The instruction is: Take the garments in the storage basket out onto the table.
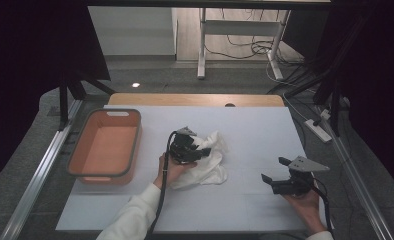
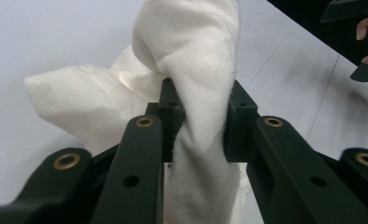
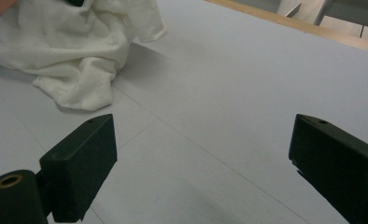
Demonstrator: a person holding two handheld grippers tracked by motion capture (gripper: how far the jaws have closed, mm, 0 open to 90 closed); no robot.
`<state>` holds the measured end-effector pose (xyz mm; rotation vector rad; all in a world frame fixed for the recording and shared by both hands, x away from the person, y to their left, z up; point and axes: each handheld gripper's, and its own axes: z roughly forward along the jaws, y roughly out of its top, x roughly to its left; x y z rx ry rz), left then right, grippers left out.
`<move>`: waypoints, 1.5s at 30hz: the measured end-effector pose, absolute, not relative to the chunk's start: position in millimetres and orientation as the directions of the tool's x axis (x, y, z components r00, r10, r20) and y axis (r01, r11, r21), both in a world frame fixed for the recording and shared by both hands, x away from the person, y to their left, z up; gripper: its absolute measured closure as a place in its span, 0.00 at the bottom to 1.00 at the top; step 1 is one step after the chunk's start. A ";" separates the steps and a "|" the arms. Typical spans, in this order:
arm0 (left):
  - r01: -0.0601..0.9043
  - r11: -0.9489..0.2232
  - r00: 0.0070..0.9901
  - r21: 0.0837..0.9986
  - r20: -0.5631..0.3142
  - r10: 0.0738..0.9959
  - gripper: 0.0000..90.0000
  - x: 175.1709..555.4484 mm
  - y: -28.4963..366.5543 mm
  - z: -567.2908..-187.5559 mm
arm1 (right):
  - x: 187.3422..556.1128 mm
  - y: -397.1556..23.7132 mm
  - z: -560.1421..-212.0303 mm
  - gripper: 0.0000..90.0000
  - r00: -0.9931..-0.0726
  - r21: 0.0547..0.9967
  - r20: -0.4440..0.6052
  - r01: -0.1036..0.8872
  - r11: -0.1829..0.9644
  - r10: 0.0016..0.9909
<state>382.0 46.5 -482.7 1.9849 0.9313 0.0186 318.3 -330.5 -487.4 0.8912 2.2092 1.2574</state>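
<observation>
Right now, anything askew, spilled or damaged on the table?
Nothing spilled or damaged. The white cloth lies crumpled mid-table, a fold pinched in the left tool. The orange bin sits upright at the left. The right tool is open, apart from the cloth.

The high view is dim, its upper corners almost black, while the pale grey table sheet [image 1: 255,130] takes soft overhead light. The black near jaws blur in both gripper views (faint shadows only), without glare.
</observation>
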 end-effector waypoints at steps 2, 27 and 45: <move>0.599 -0.302 0.718 0.742 -0.331 0.612 0.76 381.9 45.8 -482.5 | 318.1 -330.5 -487.4 0.09 -0.693 0.871 -0.062 0.314 0.378 0.718; 0.514 -0.272 0.736 0.813 -0.256 0.626 0.22 370.0 64.0 -449.2 | 318.2 -329.7 -488.1 0.09 -0.698 0.870 -0.062 0.312 0.381 0.714; 0.478 -0.276 0.732 0.834 -0.205 0.649 0.24 343.6 98.5 -431.3 | 319.0 -327.4 -490.2 0.09 -0.699 0.867 -0.058 0.319 0.383 0.713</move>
